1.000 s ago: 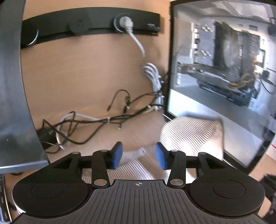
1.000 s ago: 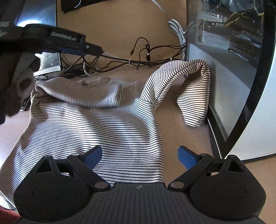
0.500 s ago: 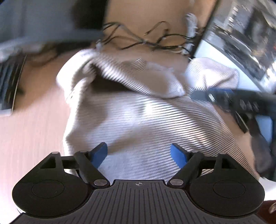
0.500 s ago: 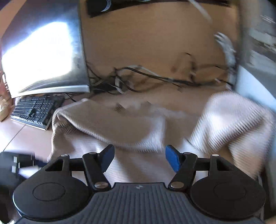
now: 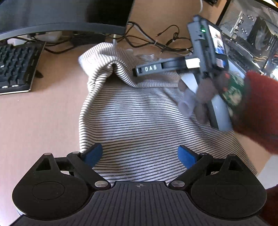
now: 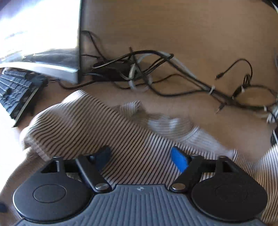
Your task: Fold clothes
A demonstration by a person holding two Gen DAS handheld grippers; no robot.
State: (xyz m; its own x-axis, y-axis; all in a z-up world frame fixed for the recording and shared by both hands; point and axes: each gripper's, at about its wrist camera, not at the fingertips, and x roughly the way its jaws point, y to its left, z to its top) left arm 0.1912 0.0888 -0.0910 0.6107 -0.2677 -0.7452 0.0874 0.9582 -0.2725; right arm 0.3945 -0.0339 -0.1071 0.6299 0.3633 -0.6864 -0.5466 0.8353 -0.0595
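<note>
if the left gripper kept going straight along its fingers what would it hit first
Most likely the striped shirt: the left gripper points down at the shirt's flat body, jaws open with nothing between them. Past that lies the bunched fold, then the cables. Depth is hard to judge in this fisheye view.

Both grippers, left (image 5: 139, 153) and right (image 6: 141, 157), are built of black plastic with blue pads (image 5: 185, 156) and silver screws. A red sleeve (image 5: 260, 107) is worn.

Keyboard (image 5: 15, 67), monitor (image 5: 60, 15), tangled cables (image 6: 173, 73), desk (image 5: 34, 121).
</note>
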